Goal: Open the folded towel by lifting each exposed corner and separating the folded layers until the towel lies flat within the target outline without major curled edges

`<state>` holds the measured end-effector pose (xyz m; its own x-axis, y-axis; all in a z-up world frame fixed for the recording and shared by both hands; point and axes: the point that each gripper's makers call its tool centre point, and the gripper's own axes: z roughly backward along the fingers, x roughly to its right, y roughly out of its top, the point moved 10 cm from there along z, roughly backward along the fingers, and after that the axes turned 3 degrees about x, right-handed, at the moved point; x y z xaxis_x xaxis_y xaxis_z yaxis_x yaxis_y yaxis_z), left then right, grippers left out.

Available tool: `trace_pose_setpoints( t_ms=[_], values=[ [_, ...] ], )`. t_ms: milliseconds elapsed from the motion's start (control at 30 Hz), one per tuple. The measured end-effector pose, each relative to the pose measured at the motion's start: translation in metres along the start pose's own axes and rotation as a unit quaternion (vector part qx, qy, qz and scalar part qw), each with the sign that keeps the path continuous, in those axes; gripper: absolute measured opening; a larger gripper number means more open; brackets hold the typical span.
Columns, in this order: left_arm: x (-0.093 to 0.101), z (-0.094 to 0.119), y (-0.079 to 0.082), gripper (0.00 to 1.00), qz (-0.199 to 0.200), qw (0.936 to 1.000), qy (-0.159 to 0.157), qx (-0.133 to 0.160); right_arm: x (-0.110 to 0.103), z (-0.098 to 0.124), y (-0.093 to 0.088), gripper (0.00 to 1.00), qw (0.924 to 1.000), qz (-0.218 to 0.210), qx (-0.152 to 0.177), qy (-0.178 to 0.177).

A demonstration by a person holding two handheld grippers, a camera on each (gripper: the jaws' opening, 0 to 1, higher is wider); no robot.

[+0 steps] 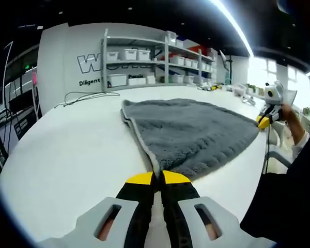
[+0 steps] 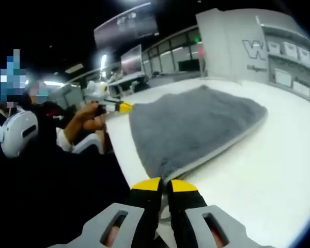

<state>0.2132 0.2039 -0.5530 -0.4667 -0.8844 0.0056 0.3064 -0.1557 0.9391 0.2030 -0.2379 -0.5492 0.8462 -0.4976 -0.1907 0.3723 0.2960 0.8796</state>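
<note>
Currently left gripper [image 1: 156,178] fingers pinching near corner of grey towel [image 1: 196,132]; right gripper [image 2: 164,184] fingers clamping another corner. Risks: thin grey trim slipping out under uneven pulling, corners curling, plush pile bunching. Towel lying spread on white surface [image 1: 67,150], looking thick, ribbed; target outline not discernible.

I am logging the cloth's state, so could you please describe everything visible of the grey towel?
The grey towel looks plush, with a paler stitched hem. It lies spread on the white table, pulled taut between corners. The left hand-held gripper is shut on one corner; the right hand-held gripper is shut on another.
</note>
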Motion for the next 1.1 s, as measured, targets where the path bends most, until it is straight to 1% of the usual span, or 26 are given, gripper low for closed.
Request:
trace_pose_setpoints(
  t_ms=[100, 200, 433, 533, 567, 800, 1100],
  values=[
    [-0.002, 0.001, -0.001, 0.04, 0.009, 1.0, 0.002, 0.003, -0.003, -0.002, 0.001, 0.01, 1.0, 0.008, -0.004, 0.001],
    [-0.002, 0.001, -0.001, 0.04, 0.01, 0.9999, 0.005, 0.004, -0.004, -0.003, 0.002, 0.01, 1.0, 0.007, -0.005, 0.004],
    [-0.004, 0.002, -0.002, 0.05, 0.012, 0.9998, 0.017, 0.004, -0.011, -0.009, 0.003, 0.01, 0.9996, 0.016, -0.006, 0.021],
    [-0.009, 0.001, -0.001, 0.05, 0.011, 0.9996, 0.026, 0.003, -0.015, -0.013, 0.004, 0.0, 0.9993, 0.02, -0.007, 0.03],
    [-0.016, -0.001, 0.001, 0.05, 0.011, 0.9996, 0.027, 0.003, -0.016, -0.014, 0.005, 0.0, 0.9993, 0.021, -0.008, 0.031],
    [-0.029, -0.003, 0.0, 0.05, 0.021, 0.9993, 0.03, 0.009, -0.021, -0.021, 0.006, 0.0, 0.9988, 0.024, -0.01, 0.043],
    [-0.029, -0.005, 0.002, 0.05, 0.009, 0.999, 0.043, 0.002, -0.028, -0.028, 0.008, 0.0, 0.998, 0.03, -0.014, 0.054]
  ],
)
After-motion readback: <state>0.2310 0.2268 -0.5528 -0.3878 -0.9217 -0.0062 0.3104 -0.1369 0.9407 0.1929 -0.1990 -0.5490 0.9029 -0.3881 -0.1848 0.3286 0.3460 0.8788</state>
